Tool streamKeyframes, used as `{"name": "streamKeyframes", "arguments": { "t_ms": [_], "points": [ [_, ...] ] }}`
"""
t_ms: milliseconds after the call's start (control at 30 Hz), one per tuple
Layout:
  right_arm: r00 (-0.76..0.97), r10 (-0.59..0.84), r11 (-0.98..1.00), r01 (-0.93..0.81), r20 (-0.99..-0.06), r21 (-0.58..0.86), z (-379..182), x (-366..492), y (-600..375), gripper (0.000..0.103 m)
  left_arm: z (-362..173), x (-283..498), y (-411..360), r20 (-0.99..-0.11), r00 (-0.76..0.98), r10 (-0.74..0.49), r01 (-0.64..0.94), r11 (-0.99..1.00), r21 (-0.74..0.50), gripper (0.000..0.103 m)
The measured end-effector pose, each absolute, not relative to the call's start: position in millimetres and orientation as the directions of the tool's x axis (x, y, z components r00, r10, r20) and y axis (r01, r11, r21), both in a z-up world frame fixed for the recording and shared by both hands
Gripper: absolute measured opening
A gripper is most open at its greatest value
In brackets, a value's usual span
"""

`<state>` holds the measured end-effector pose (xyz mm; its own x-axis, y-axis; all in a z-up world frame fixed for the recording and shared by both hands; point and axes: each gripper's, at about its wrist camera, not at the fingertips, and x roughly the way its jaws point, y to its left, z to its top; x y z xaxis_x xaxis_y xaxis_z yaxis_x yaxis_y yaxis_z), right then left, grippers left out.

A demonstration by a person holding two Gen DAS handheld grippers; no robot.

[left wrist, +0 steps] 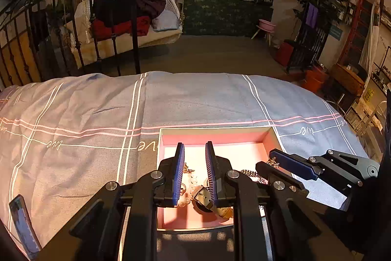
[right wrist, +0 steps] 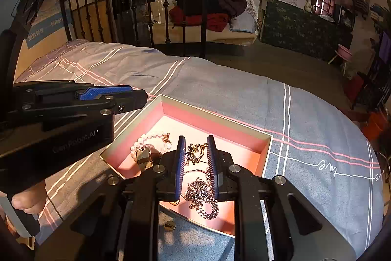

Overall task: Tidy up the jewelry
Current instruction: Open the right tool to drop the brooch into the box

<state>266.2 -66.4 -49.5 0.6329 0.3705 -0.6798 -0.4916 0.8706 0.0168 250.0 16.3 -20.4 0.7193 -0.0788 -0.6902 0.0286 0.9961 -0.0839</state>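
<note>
Both grippers over box [right wrist: 215, 125]; chains [right wrist: 199, 187] between right jaws.

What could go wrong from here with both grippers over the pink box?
The chains lie heaped together under the open right gripper, so one pinch may lift several at once. The left gripper hangs over the pearl strand and watch, which touch; grabbing one could drag the other. A small gold piece lies outside the box and may be missed.

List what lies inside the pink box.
Inside the pink box: a pearl bracelet, a gold watch, a thin gold chain and a chunky chain. The right claw covers parts between them.
</note>
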Motion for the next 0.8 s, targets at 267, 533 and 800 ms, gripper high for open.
{"name": "streamKeyframes", "arguments": {
  "t_ms": [267,533,800],
  "points": [
    [0.628,0.363,0.874,-0.486,-0.689,0.018,-52,272,-65,0.019,-22,253,15,-0.696,0.714,-0.072,0.022,0.996,-0.081,0.017],
    [0.616,0.356,0.875,-0.484,-0.702,0.019,-60,277,-64,0.019,-26,255,16,-0.706,0.706,-0.063,0.014,0.997,-0.075,0.017],
    [0.608,0.287,0.898,-0.44,-0.74,-0.014,-78,287,-62,0.081,-28,258,25,-0.703,0.709,-0.061,-0.033,0.992,-0.119,0.084]
  ]
}}
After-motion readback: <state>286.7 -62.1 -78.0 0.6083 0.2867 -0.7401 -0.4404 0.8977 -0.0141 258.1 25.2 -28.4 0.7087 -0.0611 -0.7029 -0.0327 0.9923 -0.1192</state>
